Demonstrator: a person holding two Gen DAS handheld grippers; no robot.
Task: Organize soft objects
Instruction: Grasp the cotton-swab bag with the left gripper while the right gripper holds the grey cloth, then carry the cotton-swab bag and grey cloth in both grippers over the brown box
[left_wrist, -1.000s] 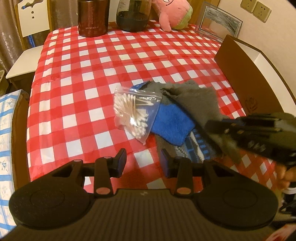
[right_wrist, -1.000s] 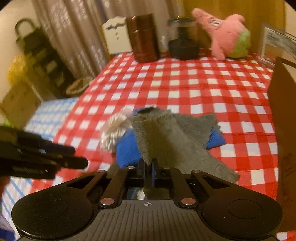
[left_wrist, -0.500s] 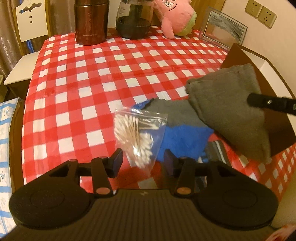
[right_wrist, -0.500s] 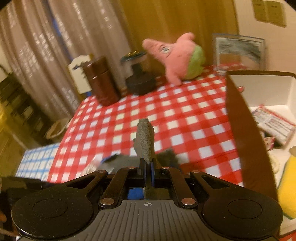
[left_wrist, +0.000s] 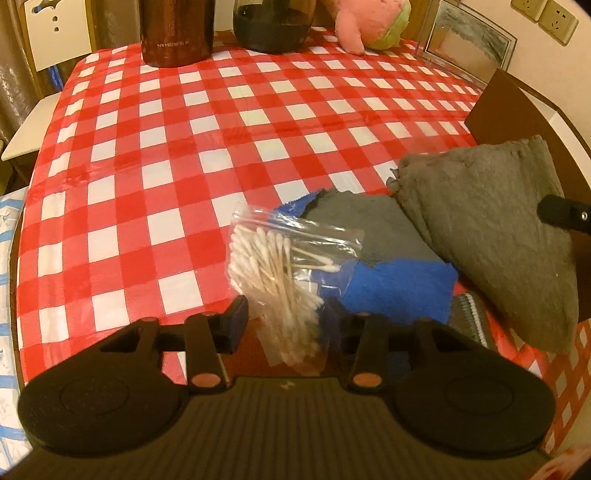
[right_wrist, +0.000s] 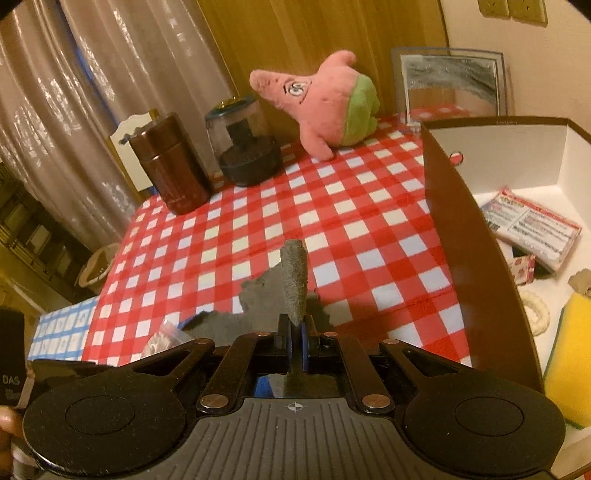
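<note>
My right gripper (right_wrist: 294, 326) is shut on a grey cloth (right_wrist: 293, 280) and holds it lifted above the table, next to the brown box (right_wrist: 461, 266). In the left wrist view the same grey cloth (left_wrist: 491, 236) hangs at the right, pinched by the right gripper's dark tip. My left gripper (left_wrist: 284, 319) is open, its jaws on either side of a clear bag of cotton swabs (left_wrist: 280, 273). Under the bag lie a blue cloth (left_wrist: 402, 291) and another grey cloth (left_wrist: 369, 225); a striped piece (left_wrist: 471, 321) shows beside them.
The table has a red-and-white checked cover (left_wrist: 184, 147). At the back stand a brown canister (right_wrist: 170, 166), a dark glass jar (right_wrist: 245, 147), a pink plush star (right_wrist: 325, 103) and a framed picture (right_wrist: 450, 85). The box holds a yellow sponge (right_wrist: 570, 354) and printed packets (right_wrist: 532, 225).
My right gripper has lifted the grey cloth off the pile and carried it right, toward the box. My left gripper has moved forward until its jaws flank the swab bag.
</note>
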